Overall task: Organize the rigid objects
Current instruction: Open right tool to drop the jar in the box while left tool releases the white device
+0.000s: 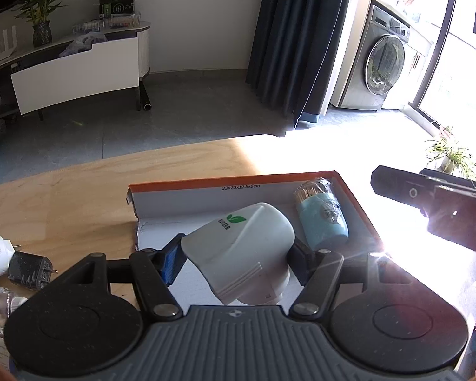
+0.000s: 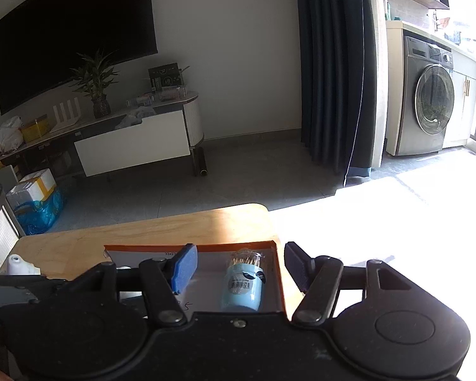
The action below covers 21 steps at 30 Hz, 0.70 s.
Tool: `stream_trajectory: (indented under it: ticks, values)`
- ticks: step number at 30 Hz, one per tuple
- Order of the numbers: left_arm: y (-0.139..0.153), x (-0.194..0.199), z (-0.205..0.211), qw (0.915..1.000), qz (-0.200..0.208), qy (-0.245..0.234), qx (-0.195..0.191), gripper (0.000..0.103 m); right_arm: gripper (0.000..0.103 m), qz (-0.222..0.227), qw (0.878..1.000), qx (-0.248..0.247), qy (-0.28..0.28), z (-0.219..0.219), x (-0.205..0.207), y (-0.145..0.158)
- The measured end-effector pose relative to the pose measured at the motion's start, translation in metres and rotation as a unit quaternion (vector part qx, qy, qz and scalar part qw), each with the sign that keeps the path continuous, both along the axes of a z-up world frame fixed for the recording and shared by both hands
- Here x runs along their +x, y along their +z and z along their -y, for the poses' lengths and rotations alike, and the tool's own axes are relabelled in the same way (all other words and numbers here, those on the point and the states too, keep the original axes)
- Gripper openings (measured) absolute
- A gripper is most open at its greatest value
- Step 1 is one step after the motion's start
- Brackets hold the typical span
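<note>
A shallow cardboard box [image 1: 181, 194] with an orange rim lies on the wooden table [image 1: 63, 197]. My left gripper [image 1: 238, 258] is shut on a white plug-in device [image 1: 238, 241] with a green leaf logo, held tilted just above the box floor. A light-blue toothpick jar [image 1: 322, 214] lies on its side in the box's right part. In the right wrist view my right gripper [image 2: 240, 266] stands open over the box [image 2: 279, 273]. The jar [image 2: 242, 281] lies below and between its blue pads, untouched. The right gripper's black frame [image 1: 428, 200] shows at the right.
Left of the box lie a black charger plug [image 1: 30, 270] and a small clear bottle [image 1: 0, 308]. A white object [image 2: 17, 263] sits at the table's left end. The table's far edge drops to a grey floor. Strong sunlight washes out the right side.
</note>
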<state>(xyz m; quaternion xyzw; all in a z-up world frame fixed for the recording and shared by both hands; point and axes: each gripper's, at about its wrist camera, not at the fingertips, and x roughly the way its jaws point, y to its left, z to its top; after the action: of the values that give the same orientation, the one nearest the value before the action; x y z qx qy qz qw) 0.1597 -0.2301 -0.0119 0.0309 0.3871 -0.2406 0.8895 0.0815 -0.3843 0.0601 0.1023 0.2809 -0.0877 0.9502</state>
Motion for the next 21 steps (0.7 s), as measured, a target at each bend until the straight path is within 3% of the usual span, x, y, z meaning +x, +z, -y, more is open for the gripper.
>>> stream_trajectory:
  ticks: [3,5,21]
  values:
    - [0.003,0.005,0.004,0.9997,-0.008,-0.006,-0.023,0.07,0.077,0.005,1.0,0.005,-0.006,0.003,-0.009,0.005]
    - [0.007,0.003,0.005,0.9996,-0.002,-0.006,-0.027,0.085,0.078,0.008,1.0,0.003,-0.008,0.003,-0.013,0.007]
    - [0.03,-0.03,-0.036,0.9991,0.009,0.041,0.009,0.095,0.079,0.004,1.0,0.008,0.006,-0.028,-0.026,0.012]
